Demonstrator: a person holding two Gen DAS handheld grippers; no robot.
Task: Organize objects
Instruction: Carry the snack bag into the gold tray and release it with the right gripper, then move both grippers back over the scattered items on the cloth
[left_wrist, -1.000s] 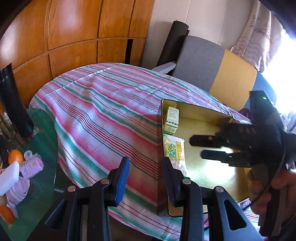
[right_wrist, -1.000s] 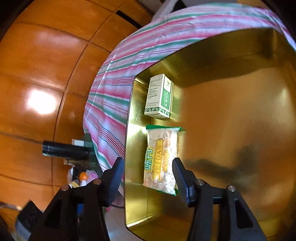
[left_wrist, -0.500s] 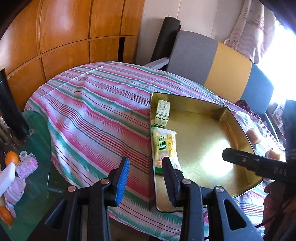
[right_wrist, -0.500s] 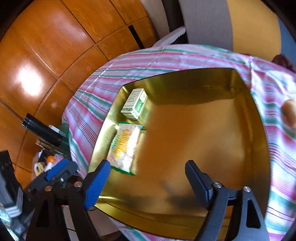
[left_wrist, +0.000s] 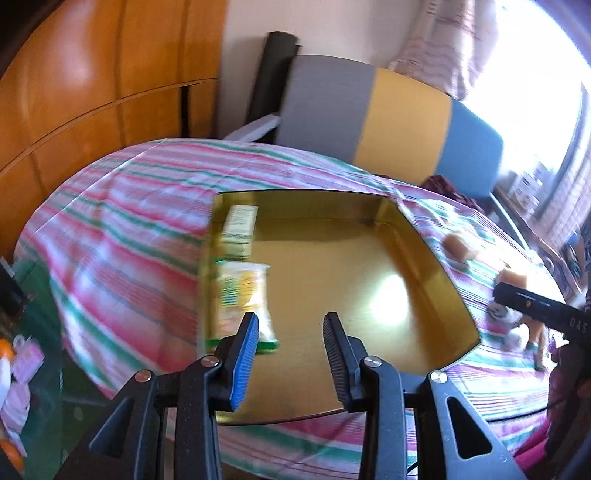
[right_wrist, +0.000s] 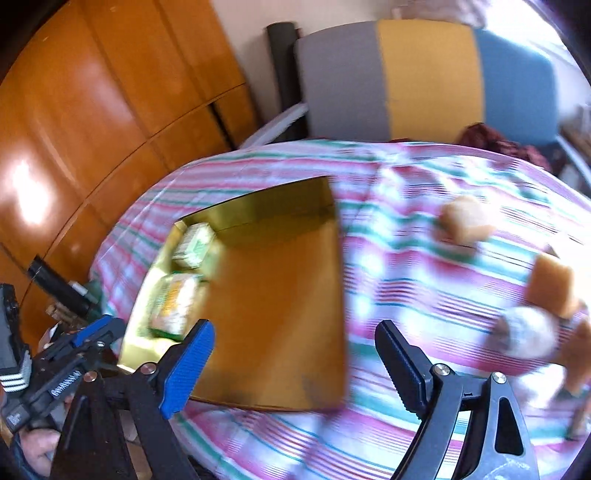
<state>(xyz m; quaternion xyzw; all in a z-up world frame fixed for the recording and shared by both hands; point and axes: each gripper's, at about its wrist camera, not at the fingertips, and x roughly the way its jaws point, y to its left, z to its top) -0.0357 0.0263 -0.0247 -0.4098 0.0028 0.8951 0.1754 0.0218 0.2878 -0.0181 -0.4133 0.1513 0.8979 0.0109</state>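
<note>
At the far left of the gold tray (left_wrist: 424, 258), two things are already lodged against its left wall — a small green-and-white box (left_wrist: 240, 230) at the back and a yellow snack packet (left_wrist: 240, 302) nearer the camera, one just behind the other. The left gripper (left_wrist: 290, 354) is seen hovering over the tray's near edge, its jaws only narrowly parted and nothing caught between them. A careless dip here could clip the packet's corner or nudge the tray across the striped cloth (left_wrist: 122, 240), which looks loose enough to let it slide.

Further right, the right gripper (right_wrist: 295, 363) is carried above the cloth past the tray's right rim; its jaws have just been opening and now stand wide and released, with nothing between them. On the worktop to the right, well apart from the tray, tan cubes (right_wrist: 465, 221) and a pale rounded object (right_wrist: 528, 336) are left unsorted — what they are cannot be made out through the blur.

The main risk is judged to lie there: the pieces sit close together near the cloth's edge, so a fast approach could knock one into its neighbour or off the worktop. A soft cube could also be crushed or squeezed out sideways.
</note>
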